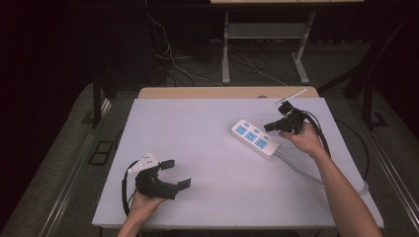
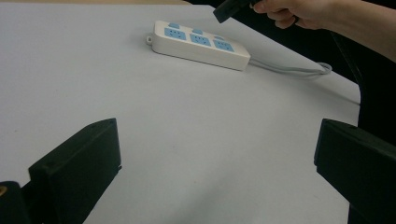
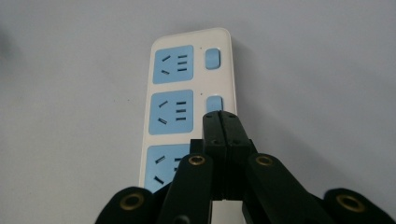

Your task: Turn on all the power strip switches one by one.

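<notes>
The right claw (image 3: pixel 220 122) has its two black jaws pressed flat together with nothing between them. In the right gripper view the joined tip hangs over the white power strip (image 3: pixel 187 93), right at the middle one of its small blue switches (image 3: pixel 214 103). Whether the tip touches that switch cannot be told. Past the tip lies the farthest blue socket (image 3: pixel 173 64) with its own switch beside it, while the nearest socket is partly hidden behind the jaws.

In the high view the right claw (image 1: pixel 270 127) sits over the strip's far long side, held by the right hand (image 1: pixel 307 138) near the right edge of the tabletop (image 1: pixel 197 128). The power strip (image 1: pixel 255 138) lies slantwise in the right half of the tabletop, closer to the far edge than the near one, its grey cord (image 1: pixel 316 175) trailing toward the near right corner.

The left claw (image 1: pixel 179 174) stands wide open and holds nothing. It rests low by the near left corner of the tabletop, well apart from the strip, with bare tabletop between its jaws in the left gripper view.
</notes>
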The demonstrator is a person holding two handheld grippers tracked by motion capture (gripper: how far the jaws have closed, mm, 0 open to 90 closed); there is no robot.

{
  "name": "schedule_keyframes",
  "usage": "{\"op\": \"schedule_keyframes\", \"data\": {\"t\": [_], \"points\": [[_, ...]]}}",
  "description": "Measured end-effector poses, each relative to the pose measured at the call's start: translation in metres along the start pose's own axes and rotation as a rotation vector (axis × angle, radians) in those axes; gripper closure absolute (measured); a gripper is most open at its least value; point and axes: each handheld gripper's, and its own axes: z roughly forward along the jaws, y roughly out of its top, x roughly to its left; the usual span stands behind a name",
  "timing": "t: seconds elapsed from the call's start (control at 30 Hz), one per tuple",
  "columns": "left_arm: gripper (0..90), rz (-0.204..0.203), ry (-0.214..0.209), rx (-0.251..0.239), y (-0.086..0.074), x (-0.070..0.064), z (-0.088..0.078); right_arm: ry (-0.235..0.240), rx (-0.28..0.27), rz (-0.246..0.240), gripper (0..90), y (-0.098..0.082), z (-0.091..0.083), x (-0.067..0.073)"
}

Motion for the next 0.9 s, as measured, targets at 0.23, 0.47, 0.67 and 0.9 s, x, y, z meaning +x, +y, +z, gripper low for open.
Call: {"op": "schedule_keyframes", "data": {"t": [0.23,0.47,0.67,0.9], "points": [[0.0,0.000,0.000,0.000,0.000,0.000,-0.001,-0.007,0.005,-0.013,90.0,0.013,0.001,0.002],[0.0,0.001,-0.001,-0.001,0.000,0.000,-0.001,-0.002,0.014,-0.016,90.0,0.020,0.008,0.004],[0.0,-0.006,-0.004,-0.004,0.000,0.001,-0.001,0.002,0.024,-0.015,90.0,0.023,0.015,0.005],[0.0,-0.009,-0.005,-0.008,0.000,0.001,-0.002,0.005,0.045,-0.018,90.0,0.024,0.024,0.004]]}}
